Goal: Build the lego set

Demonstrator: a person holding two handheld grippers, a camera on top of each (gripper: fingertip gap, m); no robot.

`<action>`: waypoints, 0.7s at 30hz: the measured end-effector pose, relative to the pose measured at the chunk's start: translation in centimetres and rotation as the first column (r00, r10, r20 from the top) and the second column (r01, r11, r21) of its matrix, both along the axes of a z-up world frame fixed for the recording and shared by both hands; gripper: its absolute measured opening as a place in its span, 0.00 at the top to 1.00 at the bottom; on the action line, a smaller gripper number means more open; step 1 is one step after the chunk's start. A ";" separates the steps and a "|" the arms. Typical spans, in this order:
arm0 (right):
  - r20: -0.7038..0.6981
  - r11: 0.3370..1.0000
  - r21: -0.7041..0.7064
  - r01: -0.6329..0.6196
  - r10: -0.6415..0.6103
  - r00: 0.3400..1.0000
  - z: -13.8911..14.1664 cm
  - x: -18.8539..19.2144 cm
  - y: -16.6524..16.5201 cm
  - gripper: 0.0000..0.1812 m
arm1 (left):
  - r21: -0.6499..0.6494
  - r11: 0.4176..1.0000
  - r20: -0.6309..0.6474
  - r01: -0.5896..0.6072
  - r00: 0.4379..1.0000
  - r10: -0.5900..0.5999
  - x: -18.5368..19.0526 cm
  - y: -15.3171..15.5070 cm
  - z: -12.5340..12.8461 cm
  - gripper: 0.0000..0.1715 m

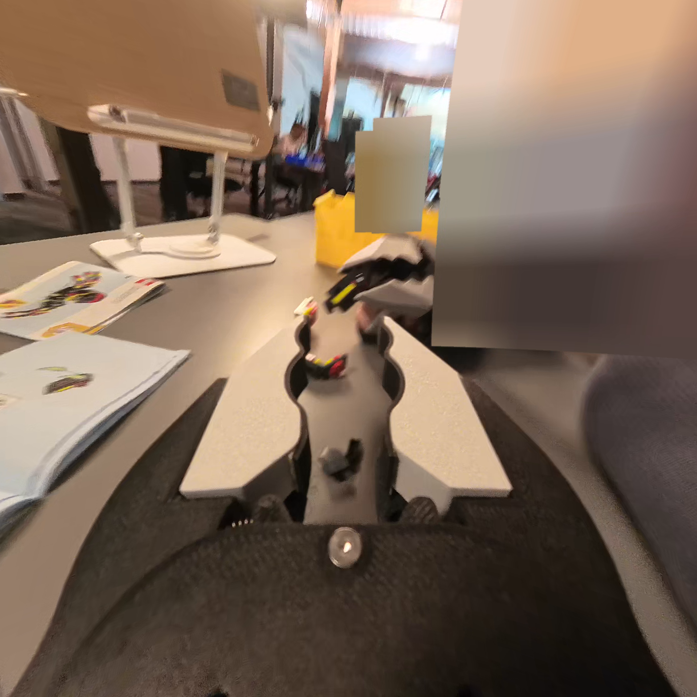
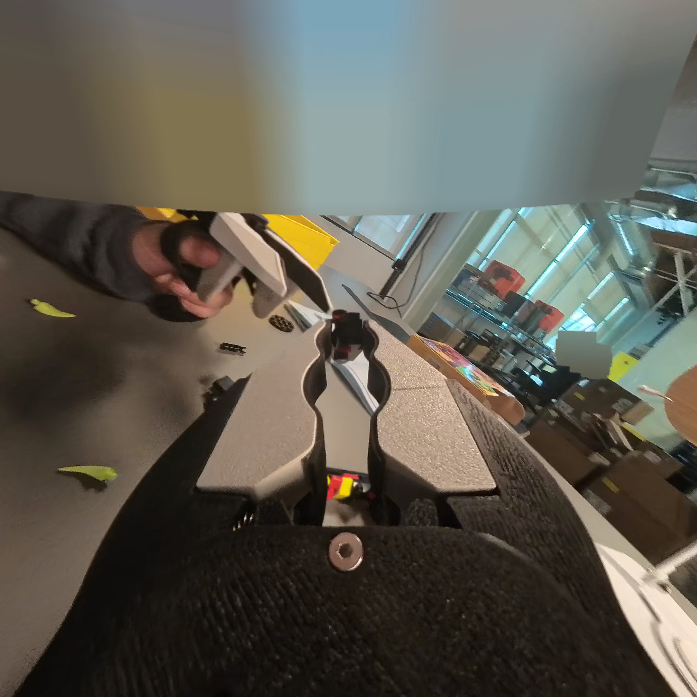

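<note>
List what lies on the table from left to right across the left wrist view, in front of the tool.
Open booklet → second instruction booklet → white stand base → small white-and-red piece → yellow bin.

Grey matte tabletop (image 1: 234, 301) with a tilted wooden board on a white metal stand (image 1: 181, 252) sitting on it. Tall windows (image 2: 547, 264) bring in daylight, metal wire shelving (image 2: 501, 313) holds red-and-black boxes, brown cardboard cartons (image 2: 603, 460) are piled on the floor.
</note>
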State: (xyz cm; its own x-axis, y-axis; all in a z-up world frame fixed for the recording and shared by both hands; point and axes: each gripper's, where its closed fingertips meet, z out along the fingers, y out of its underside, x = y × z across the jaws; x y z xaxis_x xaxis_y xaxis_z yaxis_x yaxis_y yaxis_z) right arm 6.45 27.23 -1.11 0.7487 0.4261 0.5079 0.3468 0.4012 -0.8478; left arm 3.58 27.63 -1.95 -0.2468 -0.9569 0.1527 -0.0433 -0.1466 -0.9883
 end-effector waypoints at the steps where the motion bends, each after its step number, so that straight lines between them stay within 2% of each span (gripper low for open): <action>1: 0.003 1.000 0.002 -0.024 0.024 1.000 0.0 -0.3 -0.2 0.92 | 0.057 0.998 -0.030 -0.017 0.999 0.018 0.2 0.2 -0.5 0.78; 5: 0.045 0.995 0.010 -0.098 0.098 0.994 -0.3 -1.6 -1.2 0.92 | 0.333 0.943 -0.083 -0.024 0.995 0.055 0.3 -0.2 -2.1 0.74; 7: 0.081 0.992 0.013 -0.123 0.122 0.989 -0.7 -2.2 -1.5 0.93 | 0.458 0.889 -0.086 -0.013 0.995 0.059 0.4 -0.8 -2.7 0.73; 9: 0.116 0.989 0.015 -0.146 0.143 0.983 -1.0 -2.8 -1.9 0.92 | 0.562 0.827 -0.066 -0.011 0.996 0.058 0.4 -1.5 -3.0 0.79; 11: 0.137 0.985 0.013 -0.171 0.168 0.976 -1.3 -3.3 -2.3 0.92 | 0.646 0.763 -0.031 -0.030 0.997 0.066 0.4 -2.0 -3.2 0.79; 14: 0.148 0.977 0.006 -0.215 0.211 0.966 -1.4 -3.8 -2.8 0.92 | 0.728 0.685 0.017 -0.032 0.999 0.029 0.2 -3.4 -3.4 0.75; 16: 0.158 0.969 0.001 -0.247 0.244 0.957 -1.6 -4.2 -3.3 0.93 | 0.758 0.652 0.003 -0.023 0.999 0.032 0.2 -3.7 -3.8 0.77; 18: 0.178 0.963 -0.004 -0.268 0.265 0.948 -1.8 -4.6 -3.7 0.93 | 0.764 0.645 -0.015 -0.015 0.999 0.041 0.3 -3.6 -4.2 0.77; 21: 0.205 0.961 -0.007 -0.278 0.273 0.940 -2.2 -5.0 -3.9 0.93 | 0.756 0.655 -0.009 0.015 1.000 -0.012 0.0 -4.4 -4.0 0.84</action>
